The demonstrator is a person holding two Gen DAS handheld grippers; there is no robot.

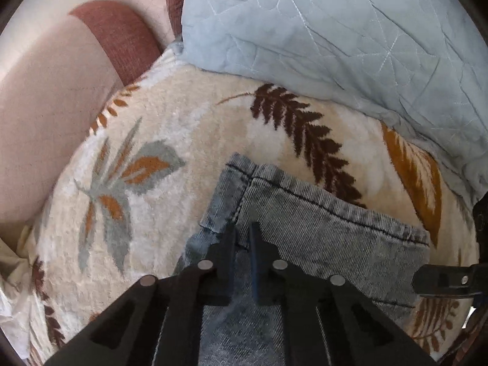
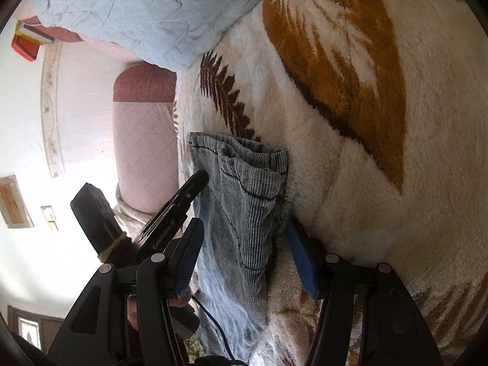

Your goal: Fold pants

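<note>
Grey-blue acid-wash denim pants (image 1: 320, 228) lie on a cream fleece blanket with leaf prints (image 1: 189, 128), their leg hems pointing away. My left gripper (image 1: 242, 231) is shut on the pants fabric near the hem seam. In the right wrist view the pants (image 2: 244, 201) run between the fingers of my right gripper (image 2: 244, 244), which is open, its jaws wide apart on either side of the leg. The left gripper's finger (image 2: 195, 186) shows there, touching the pants' left edge. The right gripper's finger (image 1: 442, 279) shows at the right edge of the left wrist view.
A light blue quilted pillow (image 1: 335, 30) lies at the far side of the blanket. A pink and dark red upholstered bed end (image 1: 61, 106) stands to the left. The blanket (image 2: 396, 152) spreads wide to the right.
</note>
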